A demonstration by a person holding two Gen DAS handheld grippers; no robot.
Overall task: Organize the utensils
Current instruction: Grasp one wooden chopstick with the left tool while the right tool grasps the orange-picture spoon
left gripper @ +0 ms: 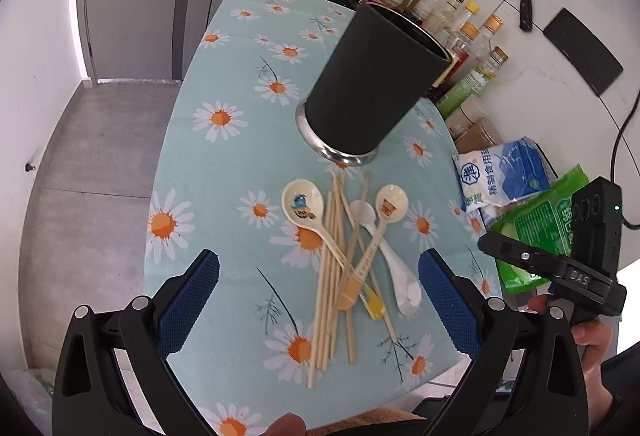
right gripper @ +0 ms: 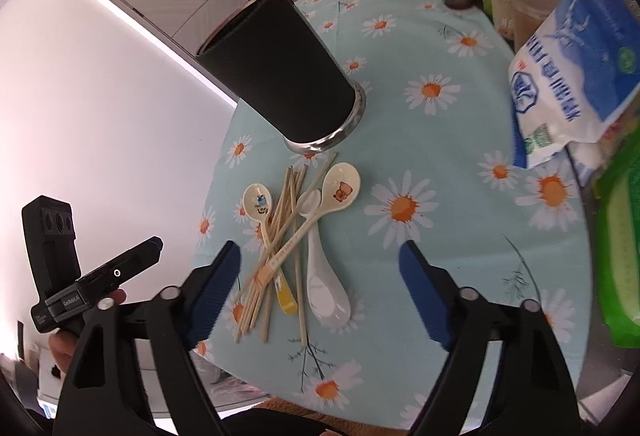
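Both my tools hang spread wide and empty over the near edge of the counter [left gripper: 192, 172]: left tool [left gripper: 320, 300], right tool [right gripper: 320, 292]. Just ahead of them lies the tangled pile: chopsticks [left gripper: 332, 276] fanned out, two cartoon spoons [left gripper: 303, 205] crossing them, a white spoon [right gripper: 326, 292] on the right side. Beyond the pile, almost touching the chopstick tips, stands the black holder [left gripper: 372, 84], upright. Bottles [left gripper: 468, 32] and bags [right gripper: 568, 76] crowd the far right.

I judge nothing is sorted yet. I'd start with the white spoon, since it lies outermost and crosses least: come down across its handle, pinch there, lift clear before swinging to the holder, so the chopsticks don't scatter.
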